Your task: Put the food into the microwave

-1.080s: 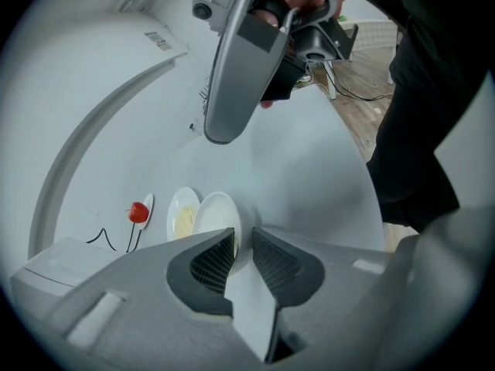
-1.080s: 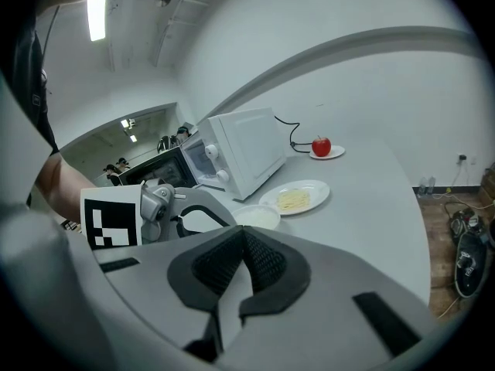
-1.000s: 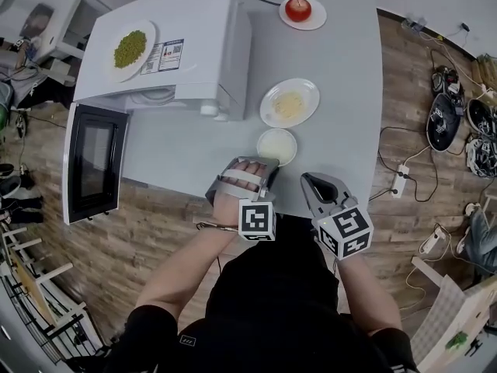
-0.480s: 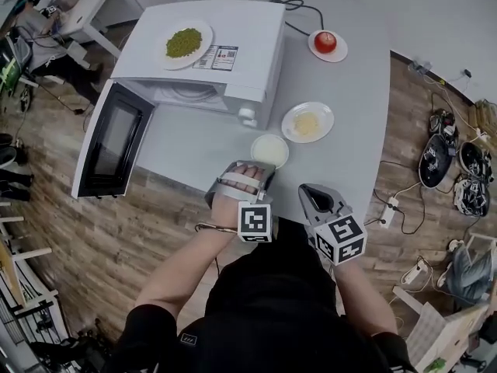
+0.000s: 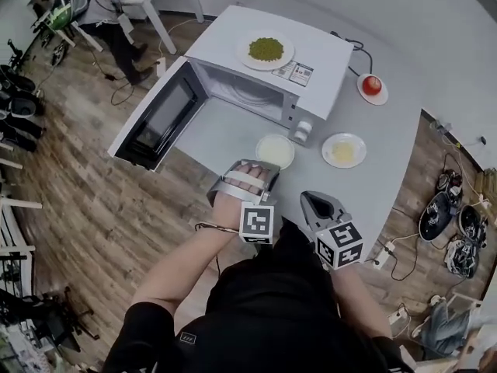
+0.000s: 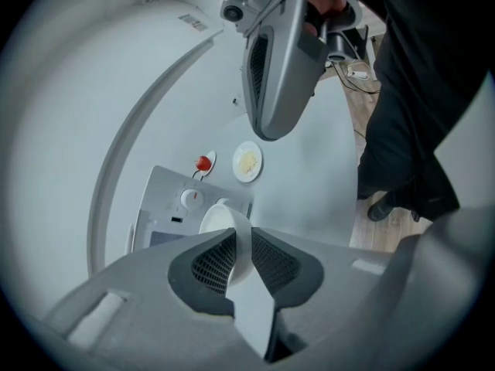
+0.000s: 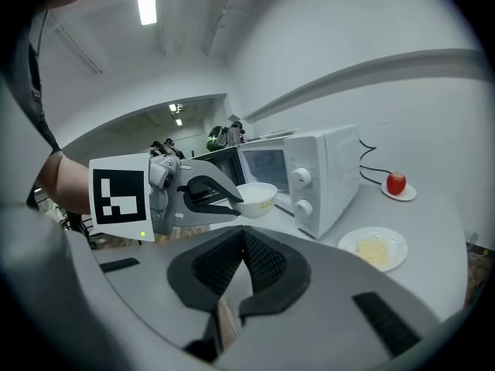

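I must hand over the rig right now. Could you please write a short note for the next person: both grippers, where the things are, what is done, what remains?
Left gripper: shut on the rim of the white bowl, which seems lifted off the table, in front of the microwave.
Right gripper: shut, empty, beside the left one.
Things: door open, nothing seen inside; plate of green food on the microwave's top; plate of yellow food and red fruit on the table.
Done: door open, bowl gripped.
Left: set the bowl inside, release, probably close the door.
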